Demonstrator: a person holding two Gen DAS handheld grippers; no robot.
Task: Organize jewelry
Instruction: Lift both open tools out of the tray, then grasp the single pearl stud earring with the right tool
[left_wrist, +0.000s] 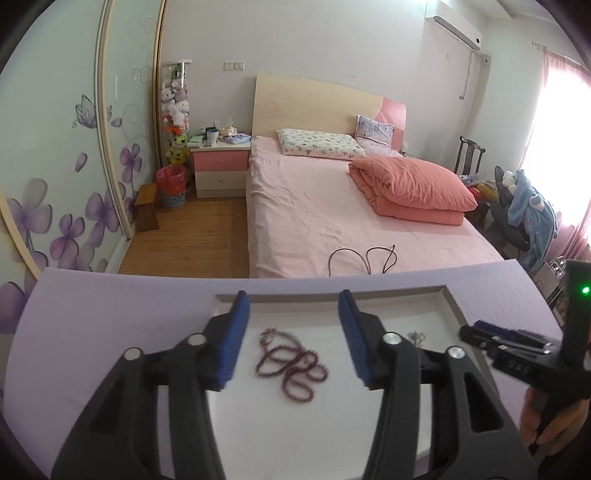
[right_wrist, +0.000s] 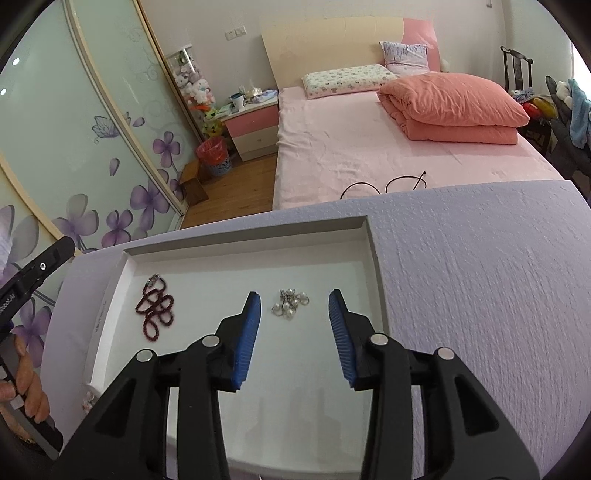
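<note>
A dark red bead necklace (left_wrist: 290, 369) lies coiled in a shallow white tray (left_wrist: 448, 301) on a lilac cloth. It also shows in the right wrist view (right_wrist: 157, 312). A silver and pearl piece (right_wrist: 290, 303) lies in the tray (right_wrist: 240, 245) to its right and peeks out in the left wrist view (left_wrist: 417, 336). My left gripper (left_wrist: 293, 306) is open and empty above the necklace. My right gripper (right_wrist: 294, 306) is open and empty above the pearl piece, and also shows in the left wrist view (left_wrist: 491, 334).
The lilac cloth (right_wrist: 480, 295) covers the table around the tray. Behind the table stands a pink bed (left_wrist: 351, 206) with a black cable (left_wrist: 364, 258) near its foot. A small pink item (right_wrist: 88, 400) lies by the tray's near left corner.
</note>
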